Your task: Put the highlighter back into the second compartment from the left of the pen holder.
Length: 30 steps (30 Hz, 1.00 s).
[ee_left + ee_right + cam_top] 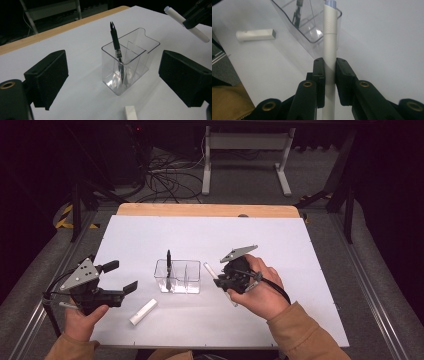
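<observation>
Clearly the right gripper (329, 72) has its jaws pressed onto a white pen (330, 37), clamped around the barrel well below its bluish tip. The right gripper view shows this pinch close up, along with a chevron texture on the barrel, while the high view shows the same white pen (218, 282) only as a thin slanted stick just to the right of the clear holder (178, 277).

From the high view, the clear holder sits on the white table sheet (260, 240), roughly between the two tools, with a black pen (169, 265) standing in its left compartment. The left gripper view makes the clear holder (130, 62) far plainer: a divider splits it, and the black pen (116, 47) leans upright in the nearer compartment, tip up.

Left of the holder, the left gripper (117, 277) hangs above the sheet with its jaws spread wide and nothing between them; its own view frames the holder between those two black jaws. A short white cap (143, 312) lies flat on the sheet in front of the holder, towards the left gripper. The right gripper view shows that white cap (255, 35) beside the holder's wall.
</observation>
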Available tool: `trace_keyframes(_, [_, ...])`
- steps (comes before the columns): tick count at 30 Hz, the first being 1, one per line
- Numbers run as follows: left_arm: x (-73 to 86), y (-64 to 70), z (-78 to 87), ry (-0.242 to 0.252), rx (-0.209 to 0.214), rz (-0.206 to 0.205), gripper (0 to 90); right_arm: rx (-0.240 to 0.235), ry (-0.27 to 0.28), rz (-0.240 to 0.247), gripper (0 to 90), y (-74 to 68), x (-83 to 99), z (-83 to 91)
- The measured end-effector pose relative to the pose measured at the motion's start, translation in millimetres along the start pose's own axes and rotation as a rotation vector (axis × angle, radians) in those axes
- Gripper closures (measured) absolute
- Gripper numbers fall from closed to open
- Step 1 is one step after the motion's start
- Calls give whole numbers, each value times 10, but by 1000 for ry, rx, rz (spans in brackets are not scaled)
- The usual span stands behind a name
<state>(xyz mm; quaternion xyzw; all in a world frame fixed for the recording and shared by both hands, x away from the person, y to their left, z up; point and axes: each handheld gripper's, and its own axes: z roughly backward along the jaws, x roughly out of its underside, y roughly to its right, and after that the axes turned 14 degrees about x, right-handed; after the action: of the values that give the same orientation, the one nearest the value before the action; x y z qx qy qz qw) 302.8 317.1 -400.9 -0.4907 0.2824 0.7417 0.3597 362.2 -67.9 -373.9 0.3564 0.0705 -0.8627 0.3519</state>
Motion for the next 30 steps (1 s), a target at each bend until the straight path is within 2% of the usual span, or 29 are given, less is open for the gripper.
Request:
trace_keyframes(1, [0, 0, 0, 0, 0, 0, 97, 0, 0, 0, 792, 0, 0, 0])
trace_keyframes(2, [1, 1, -1, 1, 0, 3, 97, -5, 36, -6, 792, 7, -24, 23])
trace_keyframes(6, [1, -1, -3, -1, 0, -1, 97, -17, 107, -11, 792, 13, -70, 56])
trace_keyframes(7, [1, -1, -3, -1, 0, -1, 97, -17, 107, -11, 792, 13, -70, 56])
trace_keyframes(8, [1, 1, -2, 0, 1, 2, 97, -22, 143, -15, 792, 12, -94, 67])
trace_keyframes(9, [1, 1, -2, 0, 1, 2, 97, -22, 143, -15, 792, 12, -94, 67])
trace_keyframes(10, [0, 1, 0, 0, 1, 0, 97, -32, 176, -20, 792, 10, -120, 81])
trace_keyframes(11, [0, 1, 0, 0, 1, 0, 97, -32, 176, -20, 792, 10, -120, 81])
trace_keyframes(12, [1, 2, -2, 1, 2, 3, 97, -42, 209, -28, 792, 0, -145, 91])
trace_keyframes(15, [2, 2, -5, -1, 4, 2, 97, -46, 240, -30, 792, -8, -175, 91])
trace_keyframes(16, [2, 2, -8, -1, 6, 3, 97, -52, 278, -39, 791, -18, -208, 83])
trace_keyframes(17, [2, 2, -9, -2, 8, 0, 97, -52, 278, -39, 791, -18, -208, 83])
trace_keyframes(18, [2, 3, -9, -1, 11, 3, 97, -62, 312, -55, 791, -30, -243, 78])
trace_keyframes(19, [2, 3, -9, -1, 11, 3, 97, -62, 312, -55, 791, -30, -243, 78])
trace_keyframes(20, [4, 3, -10, 2, 14, 8, 97, -71, 339, -64, 791, -40, -276, 69])
trace_keyframes(21, [4, 3, -10, 2, 14, 8, 96, -71, 339, -64, 791, -40, -276, 69])
trace_keyframes(23, [6, 1, -9, 2, 14, 9, 97, -76, 379, -78, 791, -60, -319, 44])
trace_keyframes(25, [6, -5, -7, -1, 14, 4, 97, -75, 389, -80, 791, -66, -332, 32])
trace_keyframes(30, [4, -6, -1, 2, 12, 1, 97, -84, 457, -104, 791, -93, -391, -43])
